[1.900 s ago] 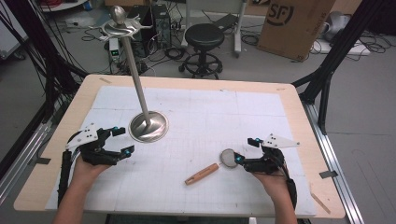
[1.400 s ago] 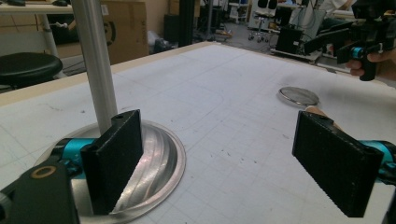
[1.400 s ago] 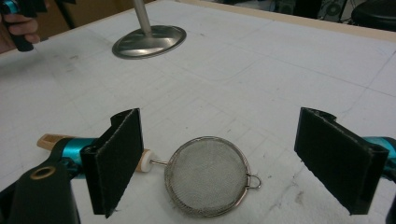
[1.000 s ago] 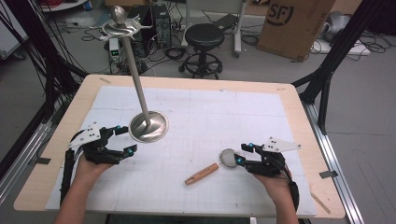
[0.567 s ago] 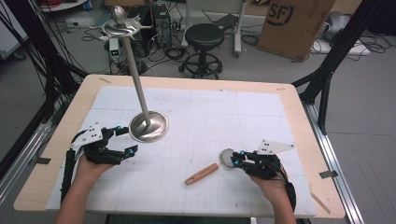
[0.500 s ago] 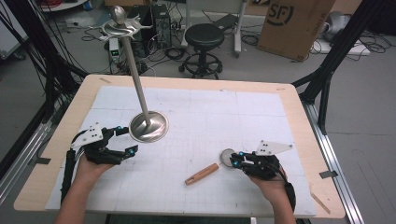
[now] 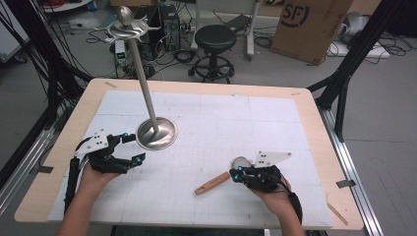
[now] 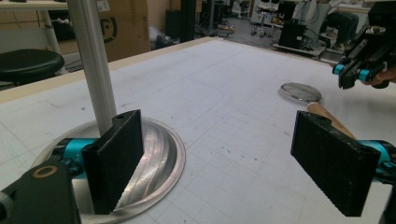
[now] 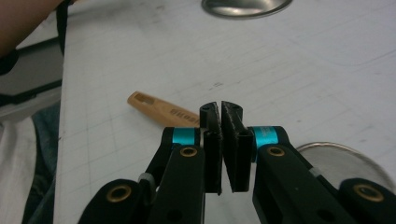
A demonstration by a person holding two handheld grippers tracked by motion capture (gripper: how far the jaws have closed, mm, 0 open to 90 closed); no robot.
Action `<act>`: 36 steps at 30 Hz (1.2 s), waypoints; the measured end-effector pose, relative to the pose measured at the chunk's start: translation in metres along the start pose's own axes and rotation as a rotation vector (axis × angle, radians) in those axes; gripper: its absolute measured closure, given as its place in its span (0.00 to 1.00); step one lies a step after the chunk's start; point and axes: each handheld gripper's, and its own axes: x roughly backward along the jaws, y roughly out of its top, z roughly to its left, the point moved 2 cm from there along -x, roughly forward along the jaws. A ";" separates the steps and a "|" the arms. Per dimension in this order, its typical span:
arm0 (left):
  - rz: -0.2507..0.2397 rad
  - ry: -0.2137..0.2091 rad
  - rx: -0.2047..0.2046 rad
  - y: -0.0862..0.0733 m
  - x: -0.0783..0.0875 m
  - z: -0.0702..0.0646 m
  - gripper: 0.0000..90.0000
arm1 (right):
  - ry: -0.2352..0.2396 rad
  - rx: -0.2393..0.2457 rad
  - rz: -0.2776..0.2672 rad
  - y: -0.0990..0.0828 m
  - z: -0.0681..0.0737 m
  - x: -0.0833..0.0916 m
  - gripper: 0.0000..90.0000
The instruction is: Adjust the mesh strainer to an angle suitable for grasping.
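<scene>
Right gripper point(image 7: 237, 172) pinched shut at the neck of the small strainer point(image 7: 214, 182); left gripper point(image 7: 134, 146) wide open and empty.

The strainer lies flat on the table point(image 7: 314, 129), towards its near right, wooden handle pointing left and mesh ring point(image 9: 346, 164) just beside the right jaws, which have just been closing and now meet almost pad to pad. Whether the thin neck is actually caught between them I can't quite tell; the handle runs out of sight behind the tips. If they've closed on nothing or only nipped an edge, a lift would likely leave the strainer behind or let it swing and drop. The tall metal stand point(image 7: 156, 133), its base beside the open left jaws, could be knocked by a sideways move.
</scene>
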 end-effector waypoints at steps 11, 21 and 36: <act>0.004 0.000 0.005 -0.001 0.000 0.001 0.20 | 0.095 0.049 0.114 0.001 0.023 -0.042 0.97; 0.019 -0.003 0.011 -0.003 -0.001 0.002 0.20 | 0.131 0.060 0.159 0.006 0.038 -0.060 0.97; 0.017 0.004 0.015 -0.001 0.003 0.004 0.20 | 0.063 0.028 0.175 0.014 0.035 -0.071 0.98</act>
